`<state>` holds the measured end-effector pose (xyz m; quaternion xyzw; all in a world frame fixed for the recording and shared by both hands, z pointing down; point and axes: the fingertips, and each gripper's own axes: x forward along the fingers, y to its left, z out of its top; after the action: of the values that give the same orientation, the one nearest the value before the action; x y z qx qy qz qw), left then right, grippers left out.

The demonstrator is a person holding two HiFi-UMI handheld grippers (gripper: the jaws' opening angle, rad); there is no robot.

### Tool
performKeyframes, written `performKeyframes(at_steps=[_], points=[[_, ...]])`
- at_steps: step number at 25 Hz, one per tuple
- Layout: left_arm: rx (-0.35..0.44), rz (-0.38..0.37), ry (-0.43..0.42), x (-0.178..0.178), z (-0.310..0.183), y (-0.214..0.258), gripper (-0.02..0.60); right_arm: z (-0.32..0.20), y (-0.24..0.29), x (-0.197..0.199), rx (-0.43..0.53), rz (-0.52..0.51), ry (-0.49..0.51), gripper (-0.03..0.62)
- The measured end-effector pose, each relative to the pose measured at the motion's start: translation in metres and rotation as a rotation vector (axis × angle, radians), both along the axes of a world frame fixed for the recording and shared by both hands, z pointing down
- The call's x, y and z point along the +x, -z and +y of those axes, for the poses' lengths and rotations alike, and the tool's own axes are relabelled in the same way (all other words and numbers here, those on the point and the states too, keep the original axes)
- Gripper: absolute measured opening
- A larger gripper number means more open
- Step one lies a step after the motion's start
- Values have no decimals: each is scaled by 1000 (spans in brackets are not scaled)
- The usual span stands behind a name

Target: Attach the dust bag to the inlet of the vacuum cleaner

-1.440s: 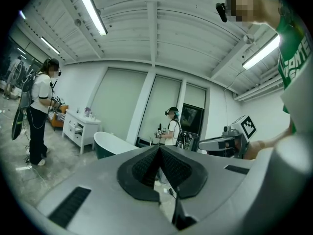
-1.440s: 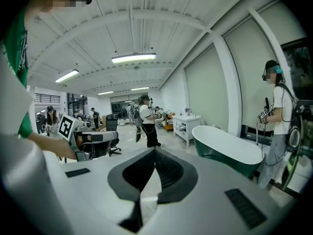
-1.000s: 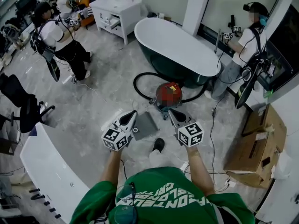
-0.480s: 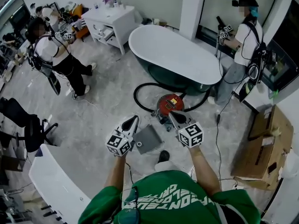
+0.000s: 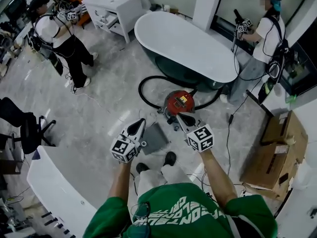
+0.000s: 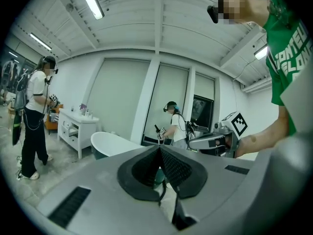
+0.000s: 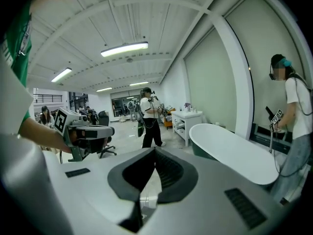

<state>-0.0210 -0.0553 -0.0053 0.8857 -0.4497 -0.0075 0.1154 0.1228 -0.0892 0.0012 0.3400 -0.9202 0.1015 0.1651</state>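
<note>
left gripper: held up in the air ahead of the person in the green shirt, above the floor. In the left gripper view its jaws were seen closed, the tips pressed together with nothing between them.
right gripper: held up at about the same height, beside the left one and apart from it. In the right gripper view its jaws were likewise seen closed tip to tip on nothing.
dust bag: a flat grey square laid on the floor just ahead of the person's feet. In the head view it was seen between the two grippers and was held by neither.
vacuum cleaner: a round red canister stood on the floor, near the dust bag but not touching it, and close to the bathtub.
hose: black, curved in a loop across the floor from the canister.
bathtub: white inside and dark green outside, set beyond the vacuum cleaner.
cabinet: white, placed at the far left of the bathtub.
cardboard box: left open on the floor at the right.
other people: one was stood at the far left and one at the far right, each with grippers in hand.
</note>
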Motion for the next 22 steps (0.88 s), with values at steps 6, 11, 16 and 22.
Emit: performKeyframes(at_steps=[6,11,16,22], points=[[-30,2,-26,-18,-2,-19,5,-5,-11,-20,-1,29,-9,8],[-37,9,-43,-35,-4,-32,5,-5,-23,-37,2,40,-27,8],[-38,8,-64,-46,-8,-37,5,-5,-34,-56,-12,45,-23,8],[-47,-8,-90,-68,-8,-55,5,-11,-59,-87,-25,44,-9,8]])
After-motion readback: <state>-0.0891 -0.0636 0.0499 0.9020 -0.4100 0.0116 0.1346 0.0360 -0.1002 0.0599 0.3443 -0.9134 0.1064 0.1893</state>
